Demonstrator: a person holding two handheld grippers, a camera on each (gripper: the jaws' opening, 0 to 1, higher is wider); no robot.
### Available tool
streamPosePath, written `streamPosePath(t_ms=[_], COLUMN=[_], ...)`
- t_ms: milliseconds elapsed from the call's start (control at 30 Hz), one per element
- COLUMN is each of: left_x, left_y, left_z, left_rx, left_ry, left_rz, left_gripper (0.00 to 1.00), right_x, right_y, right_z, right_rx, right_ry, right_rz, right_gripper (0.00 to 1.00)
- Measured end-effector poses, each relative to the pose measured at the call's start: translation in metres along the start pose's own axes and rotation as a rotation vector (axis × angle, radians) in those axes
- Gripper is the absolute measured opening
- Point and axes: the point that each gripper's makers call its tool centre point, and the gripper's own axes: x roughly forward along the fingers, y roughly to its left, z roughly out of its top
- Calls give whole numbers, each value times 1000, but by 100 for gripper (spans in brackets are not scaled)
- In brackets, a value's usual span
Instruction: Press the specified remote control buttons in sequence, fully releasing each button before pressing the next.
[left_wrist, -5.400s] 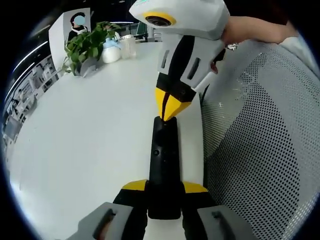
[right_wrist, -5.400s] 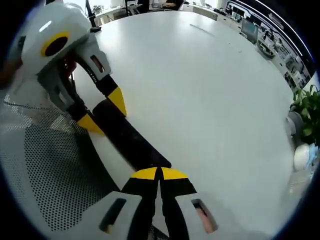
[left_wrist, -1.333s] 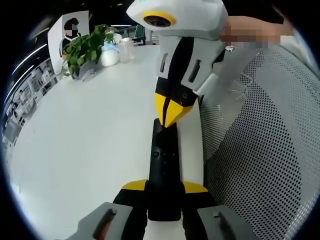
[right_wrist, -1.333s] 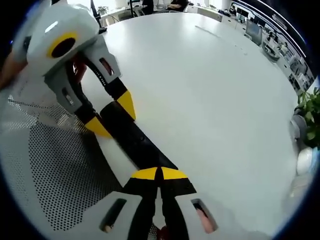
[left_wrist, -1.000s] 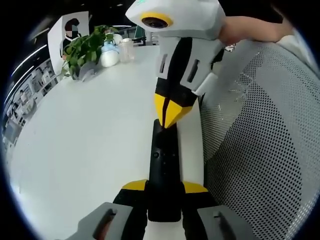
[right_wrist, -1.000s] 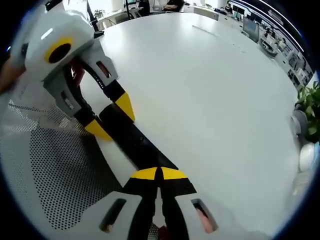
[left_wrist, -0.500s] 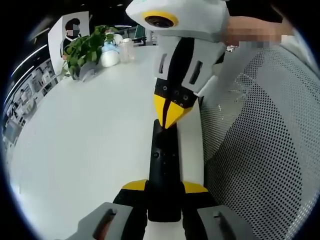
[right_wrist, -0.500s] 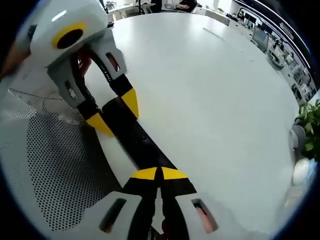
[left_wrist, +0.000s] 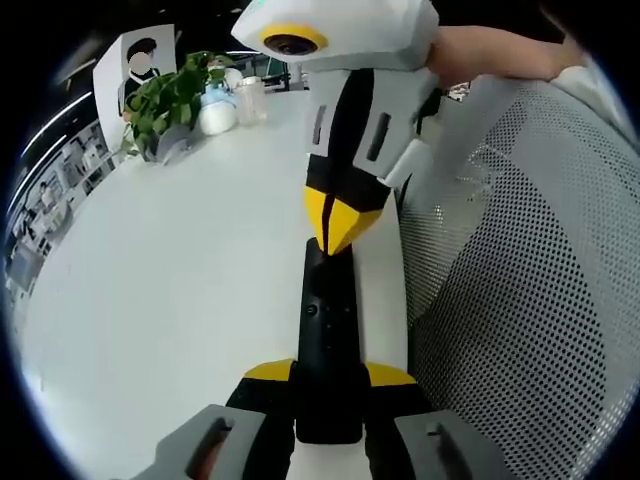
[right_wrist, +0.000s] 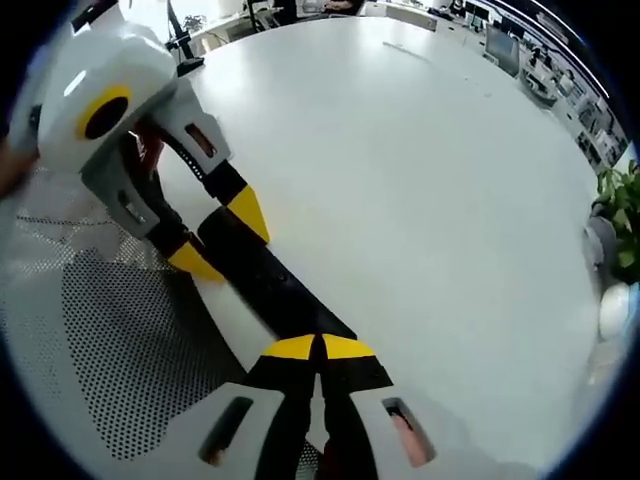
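Left gripper (left_wrist: 328, 375) clamps the remote (left_wrist: 327, 330)'s near end; right gripper (left_wrist: 340, 240), jaws pinched together, should press straight down, then lift fully clear.

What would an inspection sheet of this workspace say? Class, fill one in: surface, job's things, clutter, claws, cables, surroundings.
Surface: white table, bare in the middle.
Job's things: black remote lies near the table edge, beside a mesh chair back.
Clutter: potted plant, white jar and clear cup at the far edge.
Claws: left claw shut on the remote's near end; right claw shut, tip at the remote's far end.
Cables: nothing seen.
Surroundings: office desks with monitors.
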Motion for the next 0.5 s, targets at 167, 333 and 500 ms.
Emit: streamPosePath(t_ms=[167,333,500], left_x=[0,0,0], left_y=[0,-1,-1], left_z=[0,0,0], left_rx=[0,8,7], left_ry=[-1,6,5], left_rz=[-2,-5,-4], left_gripper=[24,25,25], right_x=[0,1,0], right_y=[0,1,0], right_z=[0,-1,0], right_rx=[11,-15,-15], right_ry=[0,-10,-16], right_rz=[4,-4,-2], right_gripper=[0,0,0])
